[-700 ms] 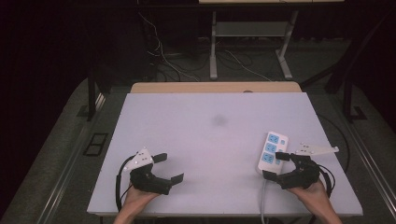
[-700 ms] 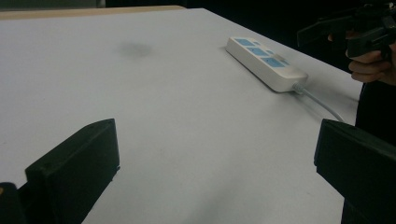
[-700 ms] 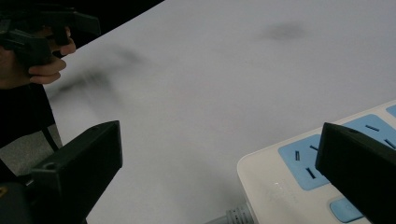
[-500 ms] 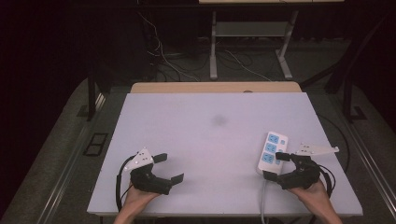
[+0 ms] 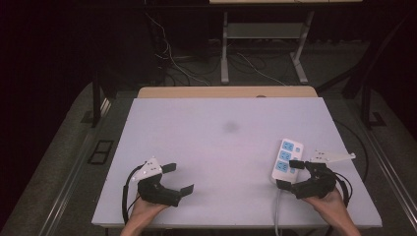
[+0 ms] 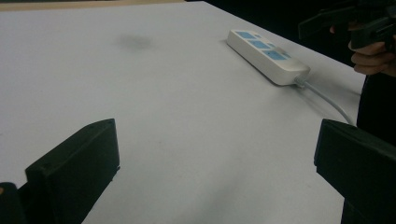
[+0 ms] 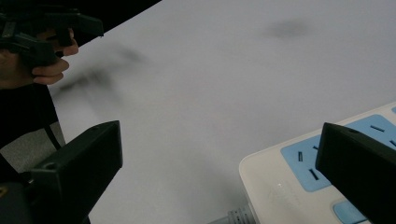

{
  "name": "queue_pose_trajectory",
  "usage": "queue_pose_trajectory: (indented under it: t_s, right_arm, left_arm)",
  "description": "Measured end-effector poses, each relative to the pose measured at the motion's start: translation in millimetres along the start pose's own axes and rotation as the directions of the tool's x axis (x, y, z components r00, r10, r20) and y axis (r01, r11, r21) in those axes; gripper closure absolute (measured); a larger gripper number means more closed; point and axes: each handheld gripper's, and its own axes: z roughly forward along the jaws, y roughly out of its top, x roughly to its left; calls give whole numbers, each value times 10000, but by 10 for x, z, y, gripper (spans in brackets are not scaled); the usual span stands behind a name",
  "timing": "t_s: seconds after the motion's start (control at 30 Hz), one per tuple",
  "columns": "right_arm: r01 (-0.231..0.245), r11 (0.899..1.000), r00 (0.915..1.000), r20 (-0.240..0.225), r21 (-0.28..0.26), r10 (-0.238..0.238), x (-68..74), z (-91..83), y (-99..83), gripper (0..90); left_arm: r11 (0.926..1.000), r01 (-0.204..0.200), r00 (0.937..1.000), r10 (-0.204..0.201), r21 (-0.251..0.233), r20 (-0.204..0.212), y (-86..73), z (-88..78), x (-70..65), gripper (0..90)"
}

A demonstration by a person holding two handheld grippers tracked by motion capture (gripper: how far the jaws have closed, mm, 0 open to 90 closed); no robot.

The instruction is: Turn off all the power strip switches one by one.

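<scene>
Barely anything has changed over the last moments: both hands rest at the same spots on the near edge of the table, so the work on the power strip looks not yet begun. The right gripper (image 5: 290,173) has its two black jaws spread wide with nothing clamped between them; from above, one jaw tip reaches over the near end of the power strip (image 5: 286,157) and the other lies beside that end, where the cable leaves it. In the right gripper view the strip's cream-white near corner with a blue socket panel (image 7: 299,161) sits between the jaws, close to the right-hand one, but neither jaw presses on it. The power strip is a white bar with three blue socket panels, lying flat on the white table (image 5: 216,147), and its grey cable (image 5: 277,211) runs from the near end off the table's front edge. The left gripper (image 5: 178,178) is well apart from the strip, far to its left, jaws also wide open and empty above bare tabletop. In the left gripper view the strip (image 6: 266,55) lies in the distance with the cable trailing toward the viewer. A faint dark smudge (image 5: 230,127) marks the table beyond the strip and to its left. Judging from this stillness, the right gripper is poised to close on the strip's near end, and that is likely the next step.
</scene>
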Motion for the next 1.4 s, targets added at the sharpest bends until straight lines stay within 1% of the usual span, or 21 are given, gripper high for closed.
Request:
queue_pose_trajectory:
  t_s: [0.07,0.27,0.73,0.9,1.1,1.4]
  right_arm:
    - [38,10000,10000,-20,-1,-38,6,-3,13,4]
    - [188,9996,9998,23,228,-188,27,-13,47,4]
    - [251,9981,9996,86,563,-256,-7,-59,108,4]
    - [367,9952,9993,81,913,-376,-21,-54,129,4]
    - [441,9926,9990,61,1135,-451,-48,-52,158,4]
    - [616,9856,9979,113,1576,-642,-85,-64,219,4]
  left_arm:
    - [10000,12,10000,-12,22,-1,-7,0,-3,0]
    - [10000,-16,10000,16,52,-42,-10,2,-5,0]
    - [9999,116,9998,-116,20,-154,-21,-8,5,0]
    - [9999,82,9999,-81,73,-128,-23,-4,2,0]
    - [10000,78,9997,-78,10,-215,-23,-12,8,0]
    - [10000,97,9998,-97,6,-165,-24,-9,4,0]
